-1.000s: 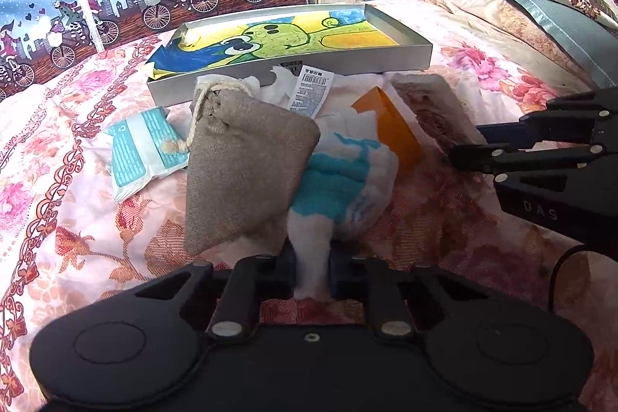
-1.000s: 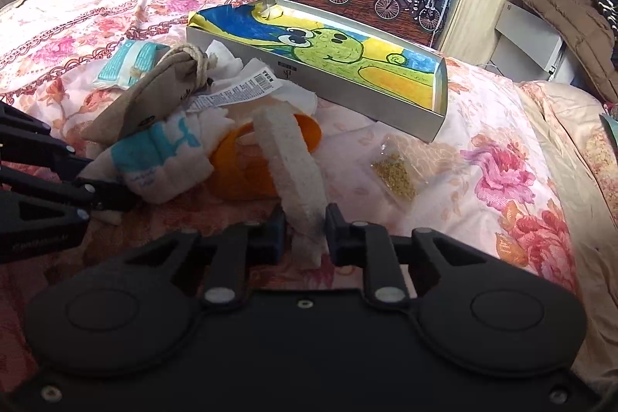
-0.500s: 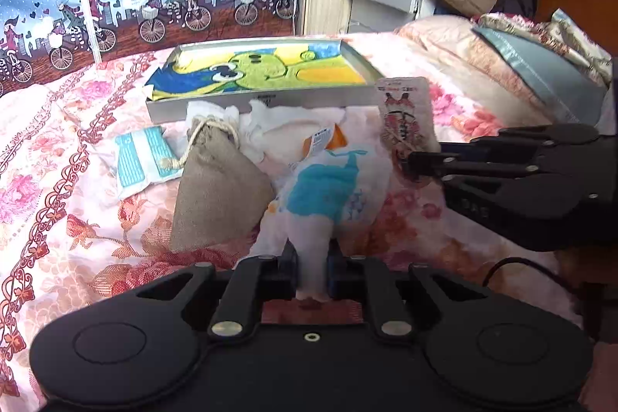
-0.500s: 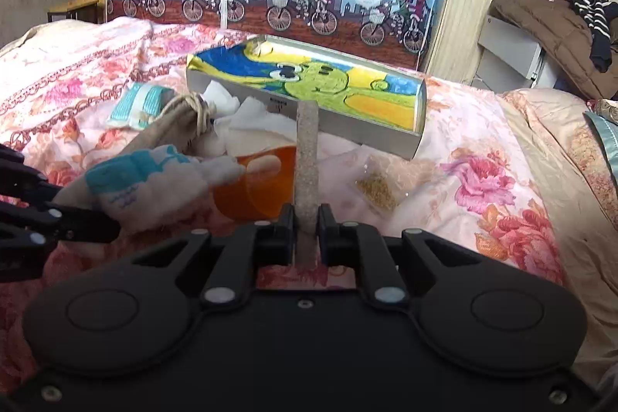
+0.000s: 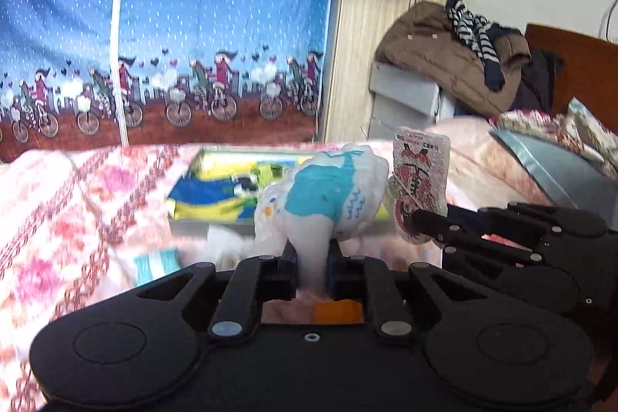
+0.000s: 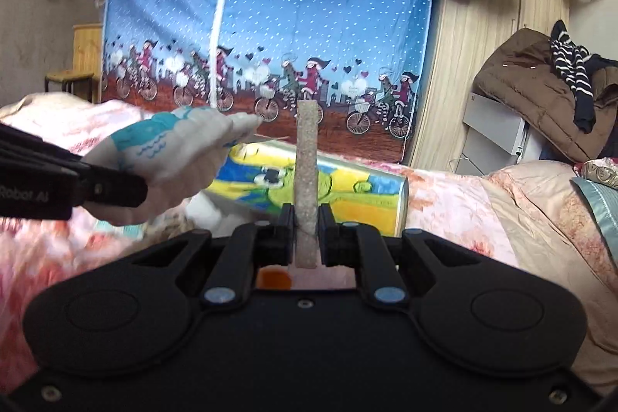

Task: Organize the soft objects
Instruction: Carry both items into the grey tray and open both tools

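Note:
My left gripper [image 5: 312, 259] is shut on a white soft toy with a teal patch [image 5: 324, 199] and holds it up above the bed. The toy also shows in the right wrist view [image 6: 174, 149], gripped by the left gripper [image 6: 116, 186]. My right gripper [image 6: 306, 232] is shut on a flat packet seen edge-on [image 6: 306, 180]; in the left wrist view the packet [image 5: 421, 188] shows a red print, held by the right gripper [image 5: 421, 221]. A shallow box with a green cartoon picture [image 5: 216, 195] lies on the bed beyond both, also in the right wrist view [image 6: 347, 195].
A teal-and-white packet [image 5: 158, 263] and white cloth [image 5: 228, 238] lie on the floral bedspread [image 5: 77, 219] before the box. An orange item [image 6: 274, 277] lies under the right gripper. A blue bicycle-print curtain [image 6: 270, 26] hangs behind. A brown jacket [image 6: 540, 91] sits at right.
Both grippers have lifted their items well above the bed and tilted upward; the burlap pouch and the other items on the bedspread have dropped mostly out of view.

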Motion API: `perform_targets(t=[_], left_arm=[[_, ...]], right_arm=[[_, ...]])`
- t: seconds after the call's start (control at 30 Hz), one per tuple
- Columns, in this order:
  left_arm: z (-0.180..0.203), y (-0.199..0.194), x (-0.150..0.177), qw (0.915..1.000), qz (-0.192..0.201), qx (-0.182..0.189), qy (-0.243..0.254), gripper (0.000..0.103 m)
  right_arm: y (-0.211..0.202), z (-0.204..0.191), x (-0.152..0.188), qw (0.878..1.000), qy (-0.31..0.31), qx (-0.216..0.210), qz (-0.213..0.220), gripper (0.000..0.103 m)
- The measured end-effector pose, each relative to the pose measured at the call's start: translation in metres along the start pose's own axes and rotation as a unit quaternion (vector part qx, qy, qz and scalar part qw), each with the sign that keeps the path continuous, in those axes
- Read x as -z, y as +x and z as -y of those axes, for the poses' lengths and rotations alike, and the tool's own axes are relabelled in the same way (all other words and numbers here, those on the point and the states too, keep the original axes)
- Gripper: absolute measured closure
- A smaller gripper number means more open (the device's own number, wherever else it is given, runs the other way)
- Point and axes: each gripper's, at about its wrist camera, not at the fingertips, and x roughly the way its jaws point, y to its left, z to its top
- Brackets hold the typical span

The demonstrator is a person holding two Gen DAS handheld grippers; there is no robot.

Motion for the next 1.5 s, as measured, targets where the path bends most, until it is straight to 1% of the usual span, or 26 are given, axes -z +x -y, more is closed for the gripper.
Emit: perform_targets(t=[0.07, 0.17, 0.27, 0.33, 0.43, 0.57, 0.6, 0.67, 0.77, 0.87, 0.9, 1.0, 1.03, 1.1, 1.17, 1.23, 1.3, 1.33, 1.37, 1.4, 1.47, 1.5], left_arm=[[-0.004, 0.019, -0.017, 0.9999, 0.015, -0.002, 0.001, 0.089], [-0.012, 0.058, -0.041, 0.9995, 0.03, -0.004, 0.005, 0.089], [-0.022, 0.104, -0.058, 0.9992, 0.04, -0.002, -0.003, 0.089], [-0.027, 0.138, -0.064, 0.9992, 0.038, 0.0, -0.006, 0.088], [-0.033, 0.19, -0.067, 0.9995, 0.03, 0.002, -0.009, 0.088], [-0.037, 0.249, -0.056, 1.0, -0.002, 0.004, -0.008, 0.088], [-0.039, 0.261, -0.05, 0.9999, -0.012, 0.004, -0.009, 0.088], [-0.042, 0.279, -0.042, 0.9994, -0.031, 0.003, -0.014, 0.088], [-0.048, 0.296, -0.032, 0.9979, -0.06, -0.003, -0.023, 0.088], [-0.05, 0.302, -0.03, 0.9965, -0.08, -0.002, -0.021, 0.088], [-0.05, 0.303, -0.031, 0.9958, -0.089, 0.0, -0.021, 0.087], [-0.052, 0.306, -0.031, 0.994, -0.106, 0.004, -0.025, 0.083], [-0.052, 0.306, -0.031, 0.9939, -0.108, 0.002, -0.024, 0.083], [-0.051, 0.304, -0.032, 0.9937, -0.11, -0.003, -0.024, 0.08], [-0.05, 0.3, -0.034, 0.9937, -0.11, -0.002, -0.024, 0.076], [-0.048, 0.293, -0.035, 0.9944, -0.105, -0.004, -0.017, 0.071], [-0.047, 0.285, -0.037, 0.9945, -0.105, -0.006, -0.005, 0.066], [-0.047, 0.28, -0.038, 0.9945, -0.104, -0.006, -0.003, 0.065], [-0.048, 0.276, -0.038, 0.9946, -0.103, -0.008, -0.003, 0.062], [-0.049, 0.271, -0.039, 0.9948, -0.102, -0.009, -0.004, 0.056], [-0.051, 0.261, -0.042, 0.9951, -0.098, -0.015, -0.003, 0.05], [-0.051, 0.256, -0.043, 0.9952, -0.096, -0.018, -0.002, 0.049]], right_arm=[[0.013, 0.009, -0.015, 1.0, 0.022, -0.004, 0.007, 0.096], [0.043, 0.016, -0.032, 1.0, 0.008, 0.008, 0.017, 0.096], [0.077, 0.033, -0.04, 0.999, 0.037, 0.012, 0.022, 0.096], [0.101, 0.044, -0.036, 0.998, 0.057, 0.015, 0.015, 0.096], [0.13, 0.052, -0.023, 0.998, 0.05, 0.03, -0.004, 0.096], [0.166, 0.064, -0.009, 0.997, 0.044, 0.059, -0.026, 0.096], [0.18, 0.054, -0.006, 0.996, 0.048, 0.061, -0.033, 0.096], [0.193, 0.053, 0.001, 0.996, 0.039, 0.067, -0.05, 0.096], [0.199, 0.043, 0.012, 0.995, 0.025, 0.07, -0.069, 0.096], [0.199, 0.034, 0.011, 0.995, 0.007, 0.07, -0.075, 0.096], [0.212, 0.019, 0.012, 0.994, 0.004, 0.067, -0.082, 0.095], [0.214, 0.011, 0.012, 0.994, 0.008, 0.06, -0.089, 0.093], [0.218, 0.005, 0.014, 0.994, 0.012, 0.055, -0.091, 0.091], [0.221, 0.004, 0.012, 0.994, 0.015, 0.051, -0.093, 0.083], [0.221, 0.001, 0.012, 0.994, 0.017, 0.051, -0.094, 0.064], [0.227, 0.008, 0.012, 0.994, 0.018, 0.048, -0.093, 0.057], [0.222, 0.012, 0.007, 0.995, 0.018, 0.048, -0.089, 0.05], [0.227, 0.021, 0.007, 0.995, 0.021, 0.048, -0.088, 0.043], [0.225, 0.021, 0.005, 0.995, 0.022, 0.048, -0.087, 0.038], [0.216, 0.025, 0.002, 0.995, 0.024, 0.052, -0.083, 0.035], [0.207, 0.029, -0.001, 0.995, 0.027, 0.053, -0.081, 0.028], [0.203, 0.031, -0.003, 0.995, 0.03, 0.053, -0.079, 0.025]])
